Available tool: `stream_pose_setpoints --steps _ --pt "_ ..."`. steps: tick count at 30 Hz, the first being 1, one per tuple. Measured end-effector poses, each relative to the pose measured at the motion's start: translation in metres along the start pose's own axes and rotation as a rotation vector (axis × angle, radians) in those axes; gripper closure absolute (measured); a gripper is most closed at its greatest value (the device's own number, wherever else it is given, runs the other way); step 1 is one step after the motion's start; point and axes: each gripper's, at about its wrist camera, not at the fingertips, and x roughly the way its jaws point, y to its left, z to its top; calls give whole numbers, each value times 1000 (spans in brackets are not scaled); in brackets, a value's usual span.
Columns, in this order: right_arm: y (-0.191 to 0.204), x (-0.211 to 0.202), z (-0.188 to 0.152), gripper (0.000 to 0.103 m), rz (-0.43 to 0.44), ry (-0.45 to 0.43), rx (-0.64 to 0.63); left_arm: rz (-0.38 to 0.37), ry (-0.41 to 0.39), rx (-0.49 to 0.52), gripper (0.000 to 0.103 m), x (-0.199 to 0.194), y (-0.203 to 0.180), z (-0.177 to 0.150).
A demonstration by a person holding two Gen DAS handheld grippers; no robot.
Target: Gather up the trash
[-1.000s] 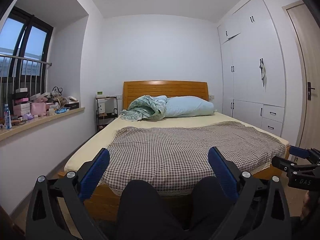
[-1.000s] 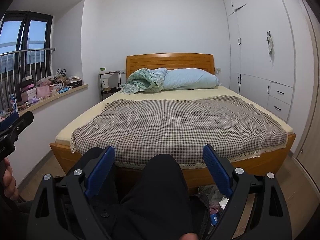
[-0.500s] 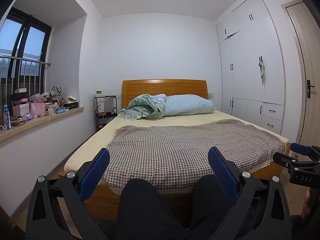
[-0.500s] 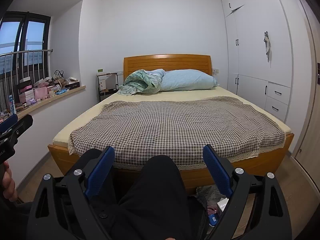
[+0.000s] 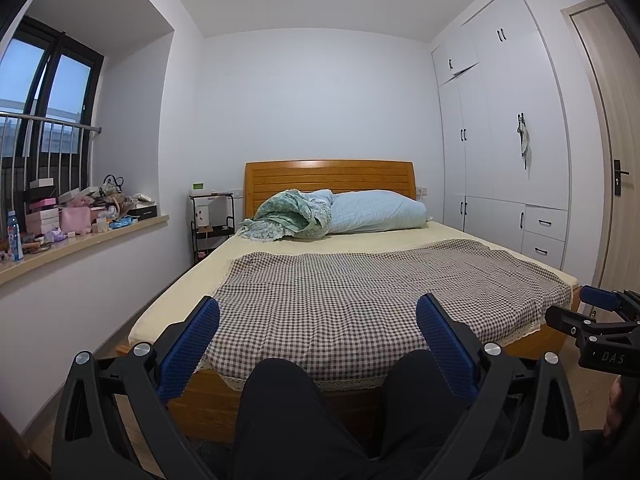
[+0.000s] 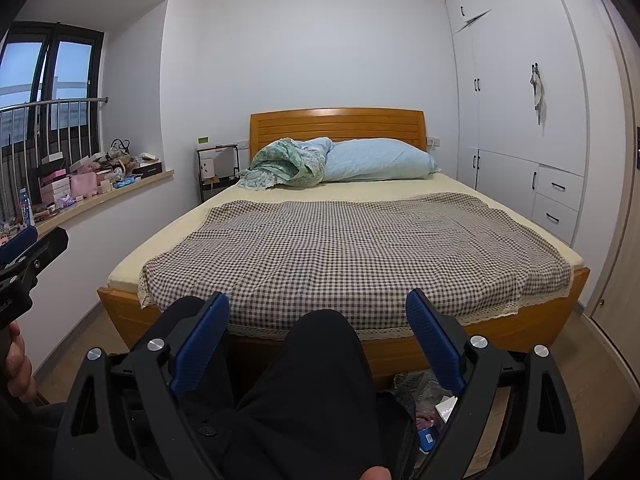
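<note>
Both grippers are held in front of a bed, above my black-trousered knees. My left gripper point(image 5: 318, 312) is open and empty, blue pads wide apart. My right gripper point(image 6: 318, 308) is open and empty too. Loose trash point(image 6: 430, 404), crumpled wrappers, a white card and a blue packet, lies on the floor at the bed's foot, low right in the right wrist view, partly hidden by the right finger. The right gripper also shows at the right edge of the left wrist view point(image 5: 600, 316). The left gripper shows at the left edge of the right wrist view point(image 6: 24, 264).
A wooden bed point(image 6: 400, 344) with a checked blanket point(image 6: 352, 248), a pale pillow point(image 6: 376, 160) and a green quilt fills the middle. A cluttered windowsill point(image 5: 80, 224) runs along the left. White wardrobes point(image 5: 504, 160) and a door stand on the right.
Both views have shifted slightly; the left wrist camera has tilted up a little and the right one has drifted left. Both grippers stay open and empty.
</note>
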Motion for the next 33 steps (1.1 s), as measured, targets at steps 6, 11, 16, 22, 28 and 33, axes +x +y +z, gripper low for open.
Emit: stream_pose_setpoints --steps 6,11,16,22,28,33 --pt "-1 -2 0 17 -3 -9 -7 -1 -2 2 8 1 1 -1" --pt "-2 -2 -1 17 -6 -6 -5 -1 -3 1 8 1 1 -1" --pt "-1 0 -1 17 -4 2 -5 -1 1 0 8 2 1 -2" --pt "-3 0 -1 17 -3 3 2 0 0 2 8 2 0 -1" --pt "-4 0 -1 17 -5 -1 6 0 -2 1 8 2 1 -1" --pt "-3 0 -1 17 -4 -1 4 1 -11 5 8 0 1 -3"
